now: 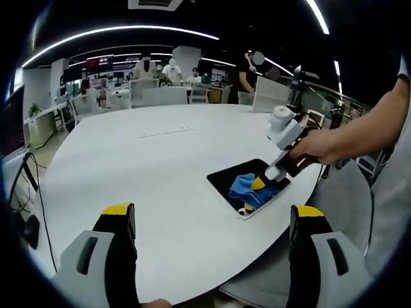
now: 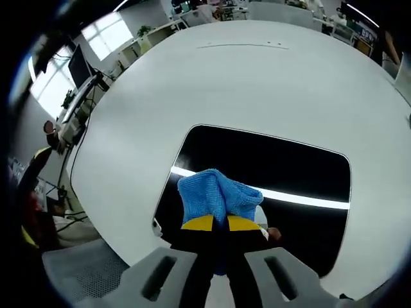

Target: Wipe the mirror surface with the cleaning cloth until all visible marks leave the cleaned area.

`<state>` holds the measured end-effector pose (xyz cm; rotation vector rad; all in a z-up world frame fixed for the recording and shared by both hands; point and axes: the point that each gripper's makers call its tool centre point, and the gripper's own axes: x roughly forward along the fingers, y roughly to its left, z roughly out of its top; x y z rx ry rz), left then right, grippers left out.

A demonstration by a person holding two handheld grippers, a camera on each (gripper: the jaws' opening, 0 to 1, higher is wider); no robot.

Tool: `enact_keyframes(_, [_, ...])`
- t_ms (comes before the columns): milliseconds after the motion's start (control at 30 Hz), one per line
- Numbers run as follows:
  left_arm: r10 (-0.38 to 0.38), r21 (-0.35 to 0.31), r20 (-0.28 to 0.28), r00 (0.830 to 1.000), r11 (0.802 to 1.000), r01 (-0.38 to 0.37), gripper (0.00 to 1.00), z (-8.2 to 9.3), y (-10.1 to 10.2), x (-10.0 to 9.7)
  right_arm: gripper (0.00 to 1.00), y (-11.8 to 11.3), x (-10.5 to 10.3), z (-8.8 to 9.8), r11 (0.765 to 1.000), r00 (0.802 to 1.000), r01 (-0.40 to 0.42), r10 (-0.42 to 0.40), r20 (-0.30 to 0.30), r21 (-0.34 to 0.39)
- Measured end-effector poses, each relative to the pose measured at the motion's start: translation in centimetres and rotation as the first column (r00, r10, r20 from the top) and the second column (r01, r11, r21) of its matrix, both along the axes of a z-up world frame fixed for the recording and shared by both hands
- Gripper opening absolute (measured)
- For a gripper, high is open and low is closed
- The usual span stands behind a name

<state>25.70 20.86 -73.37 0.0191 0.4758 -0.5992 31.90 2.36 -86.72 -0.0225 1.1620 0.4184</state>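
On the white table (image 1: 160, 167), the mirror (image 1: 247, 186) lies at the near right edge. The right gripper (image 1: 260, 185) presses a blue cloth (image 1: 247, 190) onto it; the left gripper (image 1: 212, 218) hangs open nearby.

No text, label, brand or number can be read anywhere; the red sign (image 1: 99, 63) hanging far back in the office, seen in the left gripper view, is too small and blurred to make out

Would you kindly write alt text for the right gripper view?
The right tool, shut on a blue cleaning cloth, presses it onto a dark rectangular mirror lying flat on a round white table. A bright strip light is reflected across the mirror.
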Motion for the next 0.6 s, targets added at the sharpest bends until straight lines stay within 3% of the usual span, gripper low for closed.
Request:
enact_keyframes(333, [0.005, 0.005, -0.008, 1.000, 1.000, -0.004, 0.99, 0.0, 0.9, -0.6, 0.00, 0.2, -1.1, 0.0, 1.000, 1.000, -0.013, 0.013, 0.004, 0.007])
enact_keyframes(600, [0.010, 0.018, -0.020, 1.000, 1.000, -0.010, 0.99, -1.0, 1.4, -0.5, 0.00, 0.1, -1.8, 0.0, 1.000, 1.000, -0.008, 0.008, -0.008, 0.012])
